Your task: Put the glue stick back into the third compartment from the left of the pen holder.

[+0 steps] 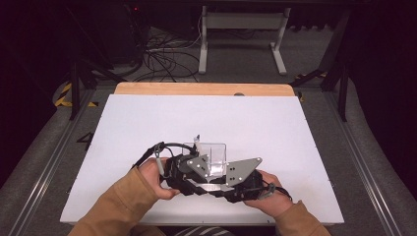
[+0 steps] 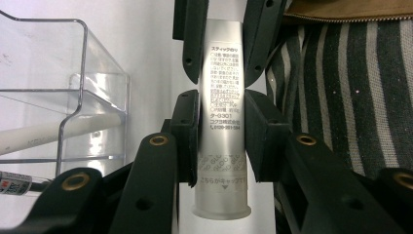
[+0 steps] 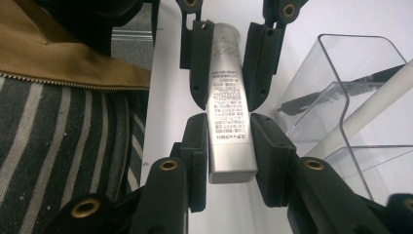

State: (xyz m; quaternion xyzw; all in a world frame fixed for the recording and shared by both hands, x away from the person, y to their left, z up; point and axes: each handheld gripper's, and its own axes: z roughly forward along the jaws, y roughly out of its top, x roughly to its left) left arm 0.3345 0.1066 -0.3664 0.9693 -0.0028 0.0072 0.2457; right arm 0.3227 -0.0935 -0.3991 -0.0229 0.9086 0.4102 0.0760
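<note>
At the near edge of the white table (image 1: 275,132), a glue stick (image 2: 222,122) is held between both grippers, one at each end. In the left gripper view, the left gripper (image 2: 221,136) is seen pinching the silvery tube just above its cap end, which points toward the camera. Black Japanese print runs down the tube, headed "スティックのり", with "タ-G301" and a phone number beginning "0120" lower down. A pale band near the cap repeats the word "GLOO" above a line of Japanese and a small arrow.

In the right gripper view, the right gripper (image 3: 229,146) is seen clamped on the tube's flat opposite end, where the same block of print is seen upside down. In each of these views the other gripper's jaws are seen farther along the tube, closed against its sides.

Just beyond the grippers, a clear plastic organizer (image 1: 212,152) stands on the table. A white pen (image 2: 58,131) and a darker pen (image 3: 336,90) are leaned inside its compartments. Behind the white surface, a wooden table edge (image 1: 204,89) is visible.
</note>
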